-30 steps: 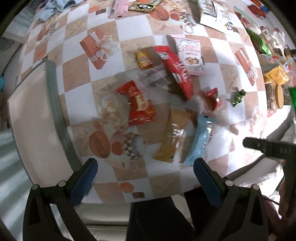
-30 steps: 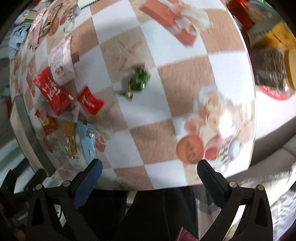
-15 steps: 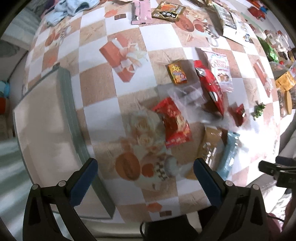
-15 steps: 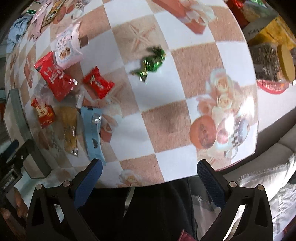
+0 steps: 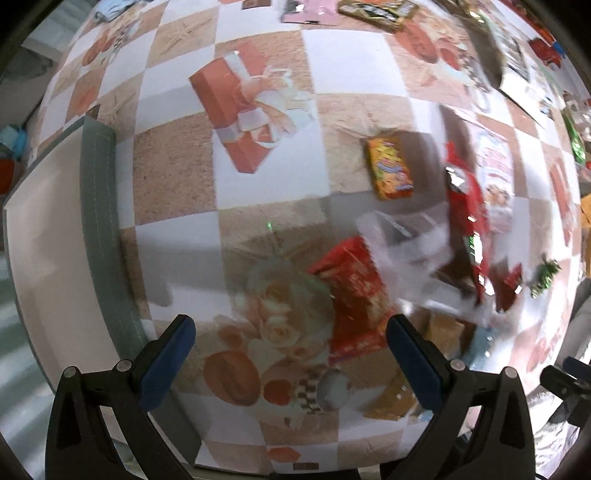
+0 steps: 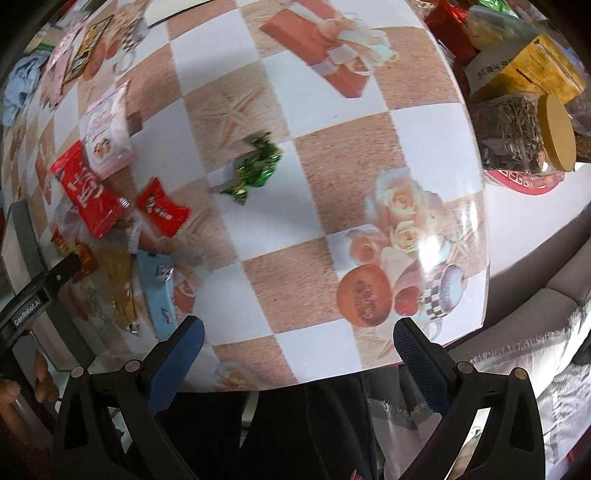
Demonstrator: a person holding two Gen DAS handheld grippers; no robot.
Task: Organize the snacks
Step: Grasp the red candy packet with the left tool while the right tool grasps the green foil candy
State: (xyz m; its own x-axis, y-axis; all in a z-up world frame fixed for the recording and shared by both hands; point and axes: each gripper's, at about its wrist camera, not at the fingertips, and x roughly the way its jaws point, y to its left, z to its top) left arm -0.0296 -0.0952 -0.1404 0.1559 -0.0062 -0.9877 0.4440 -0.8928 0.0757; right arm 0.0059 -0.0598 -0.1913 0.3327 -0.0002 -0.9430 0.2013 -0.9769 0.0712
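Loose snacks lie on a checkered tablecloth. In the left wrist view a red packet (image 5: 354, 295) lies just ahead of my open, empty left gripper (image 5: 291, 354), with a yellow packet (image 5: 389, 168), a long red packet (image 5: 465, 206) and a pink-white packet (image 5: 495, 173) beyond. In the right wrist view my right gripper (image 6: 299, 354) is open and empty above the table's near edge. A green candy (image 6: 256, 168), a small red packet (image 6: 162, 212), a light blue bar (image 6: 157, 295) and a gold bar (image 6: 122, 291) lie ahead and to the left.
A white tray with a grey-green rim (image 5: 99, 221) stands at the table's left end. A jar with a tan lid (image 6: 524, 136) and yellow boxes (image 6: 535, 70) stand at the right. More packets (image 5: 373, 7) lie at the far side. A grey sofa (image 6: 535, 314) is beyond the table edge.
My left gripper has moved forward and lower toward the red packet and the tray. My right gripper has shifted a little closer over the table. Both stay open.
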